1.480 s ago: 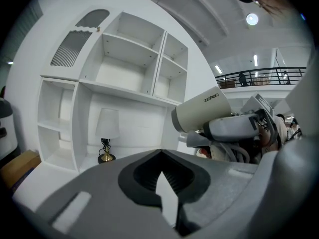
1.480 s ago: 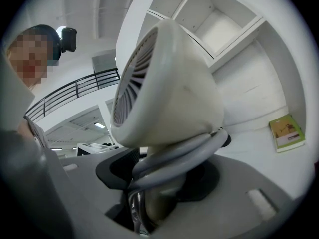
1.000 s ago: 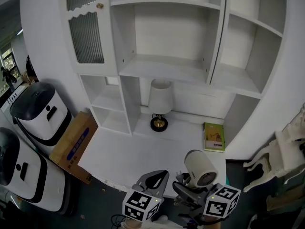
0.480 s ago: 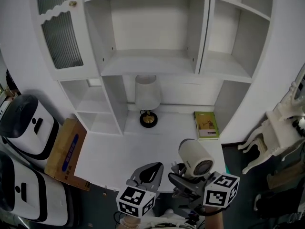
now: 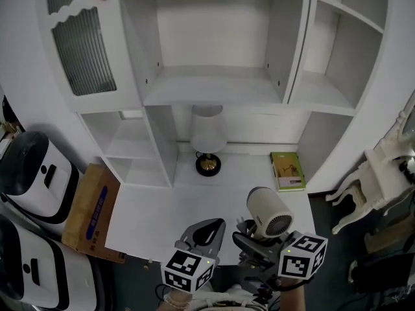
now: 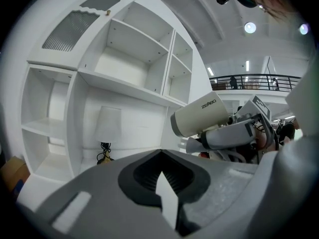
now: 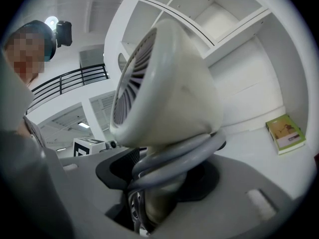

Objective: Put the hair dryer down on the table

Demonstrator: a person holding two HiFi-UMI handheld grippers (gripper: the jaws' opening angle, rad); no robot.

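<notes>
A cream hair dryer point(image 5: 268, 215) with its grey cord coiled round the handle is held above the front right edge of the white table point(image 5: 162, 203). My right gripper point(image 5: 257, 243) is shut on the handle, and the rear grille faces the head camera. The right gripper view shows the dryer point(image 7: 164, 83) filling the middle, with the cord point(image 7: 174, 156) wrapped just above the jaws of that gripper point(image 7: 158, 195). My left gripper point(image 5: 205, 232) hovers to the left of the dryer at the table's front edge, jaws together and empty. From the left gripper point(image 6: 160, 153) the dryer point(image 6: 199, 116) appears to the right.
A white lamp point(image 5: 207, 141) on a gold base stands at the table's back under the white shelf unit point(image 5: 214, 86). A green book point(image 5: 287, 171) lies at the back right. A cardboard box point(image 5: 91, 209) and white appliances point(image 5: 35, 173) sit left; a white chair point(image 5: 373, 177) stands right.
Both grippers, with the dryer, have shifted a little toward the table and shelf unit, and the head view has swung with them. Neither gripper's jaws changed.
</notes>
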